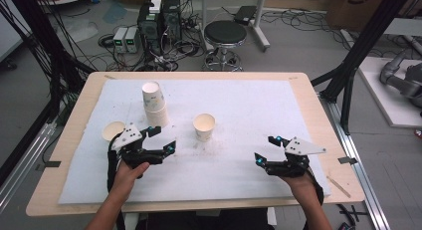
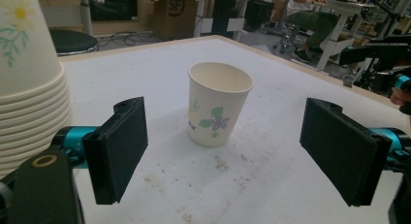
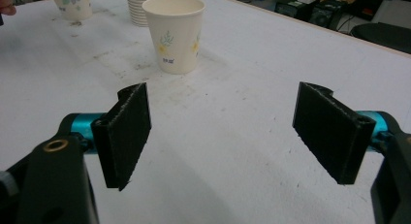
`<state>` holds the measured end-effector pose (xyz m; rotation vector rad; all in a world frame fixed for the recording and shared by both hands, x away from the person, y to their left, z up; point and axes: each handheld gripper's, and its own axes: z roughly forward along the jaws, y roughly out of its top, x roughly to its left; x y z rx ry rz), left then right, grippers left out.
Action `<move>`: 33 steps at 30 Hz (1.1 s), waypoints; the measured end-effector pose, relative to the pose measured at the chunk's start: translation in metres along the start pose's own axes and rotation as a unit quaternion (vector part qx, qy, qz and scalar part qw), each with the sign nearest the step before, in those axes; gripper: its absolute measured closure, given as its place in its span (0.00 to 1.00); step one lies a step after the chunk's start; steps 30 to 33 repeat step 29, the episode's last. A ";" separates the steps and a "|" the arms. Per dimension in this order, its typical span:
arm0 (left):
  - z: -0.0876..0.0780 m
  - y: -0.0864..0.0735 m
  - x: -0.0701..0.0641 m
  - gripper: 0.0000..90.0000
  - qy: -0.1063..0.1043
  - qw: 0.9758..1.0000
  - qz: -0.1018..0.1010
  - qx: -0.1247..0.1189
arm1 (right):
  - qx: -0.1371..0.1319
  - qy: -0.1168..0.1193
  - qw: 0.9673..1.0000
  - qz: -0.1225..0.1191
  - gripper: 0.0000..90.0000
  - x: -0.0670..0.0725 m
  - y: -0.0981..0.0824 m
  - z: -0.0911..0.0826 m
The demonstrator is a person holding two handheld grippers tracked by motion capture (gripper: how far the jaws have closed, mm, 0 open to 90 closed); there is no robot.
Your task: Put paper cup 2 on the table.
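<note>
The lone paper cup (image 2: 219,104) stood upright mid-desk (image 1: 249,155), dead ahead of the left tongs (image 1: 161,139), wide open and empty like the right tongs (image 1: 266,149), so I'd have squeezed gently below the rim to avoid crushing it.

The high view looks forward and down from above the near table edge, taking in the whole white padded table cover (image 1: 249,105). Each gripper view sits low, close to the surface, facing along its jaws. All three share the lone white floral paper cup (image 1: 204,127) (image 2: 219,104) (image 3: 175,33).
</note>
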<state>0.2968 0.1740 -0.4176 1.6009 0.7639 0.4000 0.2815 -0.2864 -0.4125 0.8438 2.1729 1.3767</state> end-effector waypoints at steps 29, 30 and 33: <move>-0.010 -0.006 0.003 0.18 0.014 1.000 0.011 -0.011 | 0.003 0.004 1.000 -0.008 0.24 0.005 0.000 0.001; -0.010 -0.006 0.003 0.18 0.014 1.000 0.011 -0.011 | 0.003 0.004 1.000 -0.008 0.24 0.005 0.000 0.001; -0.010 -0.006 0.003 0.18 0.014 1.000 0.011 -0.011 | 0.003 0.004 1.000 -0.008 0.24 0.005 0.000 0.001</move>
